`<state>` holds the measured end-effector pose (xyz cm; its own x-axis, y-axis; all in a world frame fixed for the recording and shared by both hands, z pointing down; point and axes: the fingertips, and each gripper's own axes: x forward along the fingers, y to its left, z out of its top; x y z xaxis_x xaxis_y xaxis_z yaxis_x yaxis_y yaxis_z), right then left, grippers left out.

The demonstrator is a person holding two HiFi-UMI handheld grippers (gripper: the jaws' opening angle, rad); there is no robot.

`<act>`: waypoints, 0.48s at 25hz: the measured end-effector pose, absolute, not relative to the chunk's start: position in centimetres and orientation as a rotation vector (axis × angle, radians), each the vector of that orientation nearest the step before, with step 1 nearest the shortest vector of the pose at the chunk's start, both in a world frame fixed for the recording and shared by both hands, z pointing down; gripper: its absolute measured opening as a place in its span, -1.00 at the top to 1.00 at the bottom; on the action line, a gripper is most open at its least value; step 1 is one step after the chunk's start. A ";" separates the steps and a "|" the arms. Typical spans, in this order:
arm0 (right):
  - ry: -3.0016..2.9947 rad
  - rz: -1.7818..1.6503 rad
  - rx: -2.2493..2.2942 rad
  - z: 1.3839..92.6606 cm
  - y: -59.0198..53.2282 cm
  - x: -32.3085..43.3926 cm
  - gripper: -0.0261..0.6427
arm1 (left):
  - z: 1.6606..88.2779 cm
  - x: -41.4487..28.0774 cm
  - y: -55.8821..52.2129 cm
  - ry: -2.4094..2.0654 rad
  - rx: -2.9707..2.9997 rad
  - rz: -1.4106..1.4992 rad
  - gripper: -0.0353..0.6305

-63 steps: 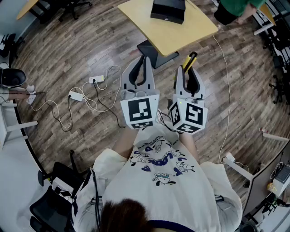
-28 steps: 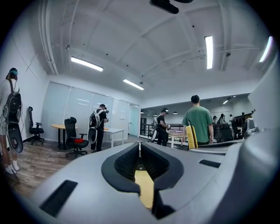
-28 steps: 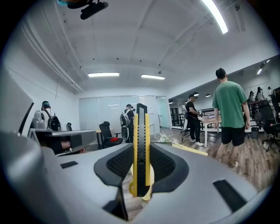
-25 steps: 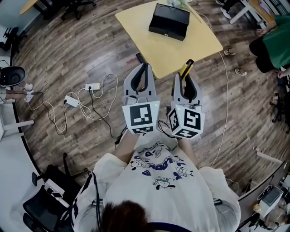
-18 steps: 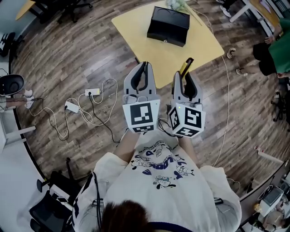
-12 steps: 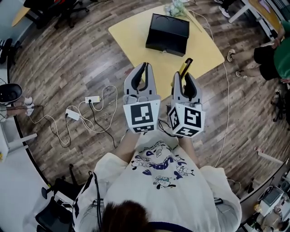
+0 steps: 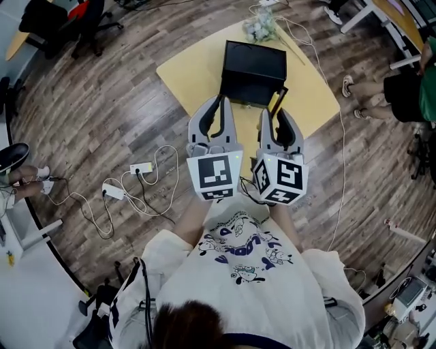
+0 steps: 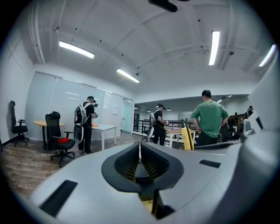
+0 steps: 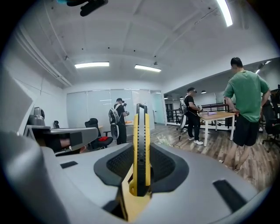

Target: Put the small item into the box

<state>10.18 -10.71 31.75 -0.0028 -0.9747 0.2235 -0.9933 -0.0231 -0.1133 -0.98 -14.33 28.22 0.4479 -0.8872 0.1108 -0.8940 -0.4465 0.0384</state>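
Observation:
A closed black box (image 7: 253, 71) sits on a small yellow table (image 7: 194, 71) on the wood floor, just beyond both grippers in the head view. My right gripper (image 7: 278, 112) is shut on a yellow and black utility knife (image 7: 278, 100), which sticks out past its tips toward the box's near right corner. In the right gripper view the knife (image 9: 141, 144) stands upright between the jaws of the right gripper (image 9: 141, 170). My left gripper (image 7: 218, 103) is held beside it, shut with nothing in it. The left gripper (image 8: 140, 162) looks out level across the room.
A pale bunch of something (image 7: 259, 27) lies at the table's far edge. Power strips and cables (image 7: 139, 168) trail over the floor at left. Office chairs (image 7: 65, 20) stand far left. A person in green (image 7: 412, 82) is at right; other people stand by desks (image 8: 86, 124).
The table and black box have come much closer, from well ahead to right under the gripper tips. Both grippers keep the same pose, and the knife stays in the right one.

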 end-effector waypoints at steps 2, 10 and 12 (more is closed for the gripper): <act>-2.126 0.376 2.161 32.0 -12.0 10.2 0.54 | 28.6 -0.8 -15.6 -1.580 2.593 0.125 0.82; -2.093 0.402 2.124 33.1 -15.2 10.6 0.54 | 31.1 0.1 -18.8 -1.518 2.551 0.189 0.82; -2.092 0.395 2.093 33.4 -15.8 10.7 0.55 | 31.8 0.5 -19.3 -1.502 2.535 0.202 0.82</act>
<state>10.65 -15.76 33.35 -0.0108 -0.9559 0.2935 -0.9971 -0.0118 -0.0751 0.46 -19.28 31.76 0.4778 -0.8526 0.2115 -0.8782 -0.4695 0.0913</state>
